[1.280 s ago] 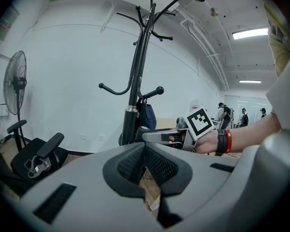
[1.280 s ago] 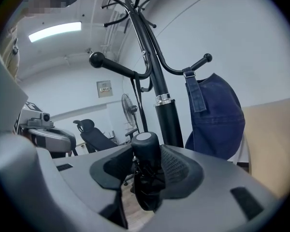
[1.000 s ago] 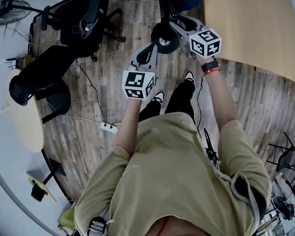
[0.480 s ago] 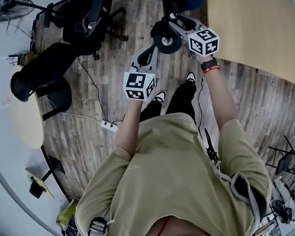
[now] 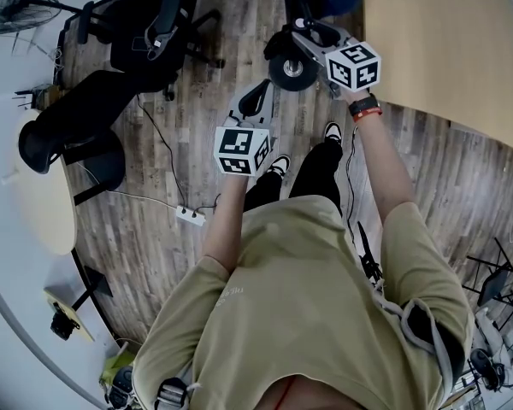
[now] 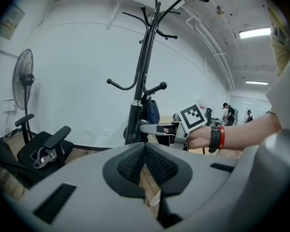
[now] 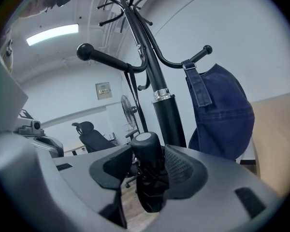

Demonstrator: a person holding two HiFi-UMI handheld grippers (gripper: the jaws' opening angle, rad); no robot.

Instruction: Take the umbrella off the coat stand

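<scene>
Now, in the head view both hands are reaching at the coat stand [image 5: 290, 72], with the right gripper [image 5: 297, 36] nearest and the left gripper [image 5: 257, 95] trailing. In the left gripper view its jaws are sitting pressed together on nothing. In the right gripper view the jaws have just been opening and are standing apart around the umbrella [image 7: 147, 151], which is dangling by its strap from a hook, unclamped. A crooked pull is likely snagging that strap, rocking the stand or knocking off the blue cap [image 7: 222, 115]. No container is showing.
</scene>
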